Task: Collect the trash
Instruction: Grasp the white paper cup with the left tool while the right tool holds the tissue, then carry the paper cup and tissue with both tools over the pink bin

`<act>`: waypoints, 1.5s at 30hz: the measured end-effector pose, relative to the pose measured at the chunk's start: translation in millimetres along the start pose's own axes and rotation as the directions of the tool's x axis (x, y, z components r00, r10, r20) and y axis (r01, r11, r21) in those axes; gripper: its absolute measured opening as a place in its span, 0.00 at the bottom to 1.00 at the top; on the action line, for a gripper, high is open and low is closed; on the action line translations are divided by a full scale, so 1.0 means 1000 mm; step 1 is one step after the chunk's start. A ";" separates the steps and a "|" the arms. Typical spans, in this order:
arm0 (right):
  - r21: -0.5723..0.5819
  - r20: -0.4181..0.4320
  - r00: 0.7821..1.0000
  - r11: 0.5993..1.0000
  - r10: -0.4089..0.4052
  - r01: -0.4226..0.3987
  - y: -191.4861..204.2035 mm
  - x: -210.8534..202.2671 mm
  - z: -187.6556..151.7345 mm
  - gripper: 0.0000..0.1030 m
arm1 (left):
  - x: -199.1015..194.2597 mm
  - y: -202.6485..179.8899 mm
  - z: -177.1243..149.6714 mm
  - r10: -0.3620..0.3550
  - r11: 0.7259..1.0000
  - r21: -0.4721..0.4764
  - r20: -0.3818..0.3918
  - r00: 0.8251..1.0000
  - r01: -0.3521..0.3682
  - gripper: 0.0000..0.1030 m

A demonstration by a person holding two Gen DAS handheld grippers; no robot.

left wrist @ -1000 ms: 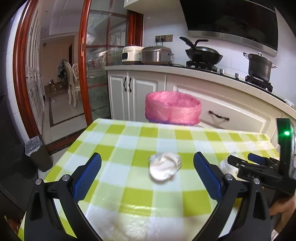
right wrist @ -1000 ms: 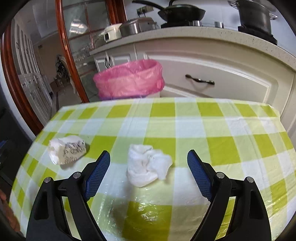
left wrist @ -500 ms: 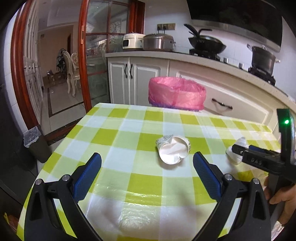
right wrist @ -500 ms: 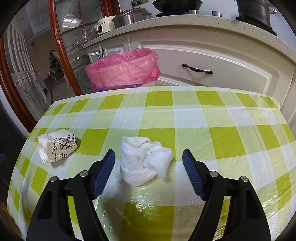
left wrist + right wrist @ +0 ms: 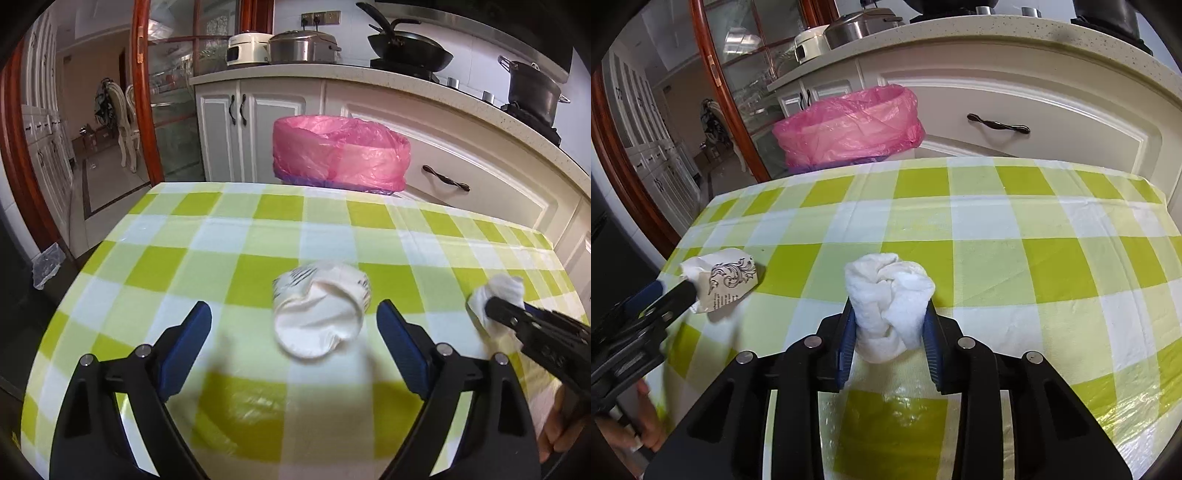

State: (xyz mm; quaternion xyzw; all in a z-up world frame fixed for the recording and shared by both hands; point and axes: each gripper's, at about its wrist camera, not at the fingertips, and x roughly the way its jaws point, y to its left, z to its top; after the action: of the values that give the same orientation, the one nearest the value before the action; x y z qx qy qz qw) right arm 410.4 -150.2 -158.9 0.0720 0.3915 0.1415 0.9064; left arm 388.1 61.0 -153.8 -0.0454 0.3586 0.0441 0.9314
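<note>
Your counter, under a green checked cloth, carries the two pieces of trash side by side, near its front edge, so each sits within reach of one tool. The bin, lined in pink, stands beyond the far edge, low against the cabinets; judged from that position, each piece must be carried across the cloth and dropped over the edge.

Your left tool stands wide, its jaws just having narrowed a little, with the cup lying on its side between and just ahead of the pads, mouth toward you, untouched. That line-up suits a squeeze across the crushed rim.

Your right tool has just been closing and now clamps the tissue, both pads pressed into its lower half while the wad rests on the cloth. The grip appears secure enough to lift.
</note>
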 end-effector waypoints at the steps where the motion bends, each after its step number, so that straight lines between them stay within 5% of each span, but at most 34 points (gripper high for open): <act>1: 0.004 0.003 1.000 1.000 0.006 -0.006 -0.001 -0.002 -0.001 0.32 | 0.003 -0.002 0.002 -0.001 1.000 0.001 -0.002 1.000 0.001 0.84; 6: 0.026 0.017 0.999 0.999 0.032 -0.032 -0.008 -0.013 -0.002 0.32 | 0.019 -0.013 0.009 0.005 1.000 0.013 -0.022 1.000 -0.005 0.83; 12: 0.011 0.063 0.997 0.999 0.044 -0.045 -0.010 -0.029 0.005 0.32 | 0.034 -0.020 0.012 0.004 1.000 0.017 -0.067 0.998 -0.003 0.66; 16: -0.014 0.086 0.995 0.999 0.043 -0.042 -0.007 -0.036 0.009 0.32 | 0.032 -0.023 0.010 -0.011 0.999 0.036 -0.059 0.998 0.013 0.65; 31: -0.057 0.120 0.992 0.998 0.040 -0.033 0.012 -0.052 0.012 0.32 | -0.027 -0.022 0.014 -0.052 0.999 0.018 0.083 0.995 0.051 0.65; 45: -0.138 0.208 0.976 0.990 0.069 -0.041 0.039 -0.079 0.036 0.32 | -0.077 -0.010 0.026 -0.053 0.999 0.013 0.243 0.968 0.052 0.65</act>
State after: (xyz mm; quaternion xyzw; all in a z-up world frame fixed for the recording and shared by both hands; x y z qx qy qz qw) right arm 377.8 -138.1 -70.4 0.0372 0.2801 0.1838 0.9415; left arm 349.1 50.3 -82.4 -0.0462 0.2404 0.0236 0.9693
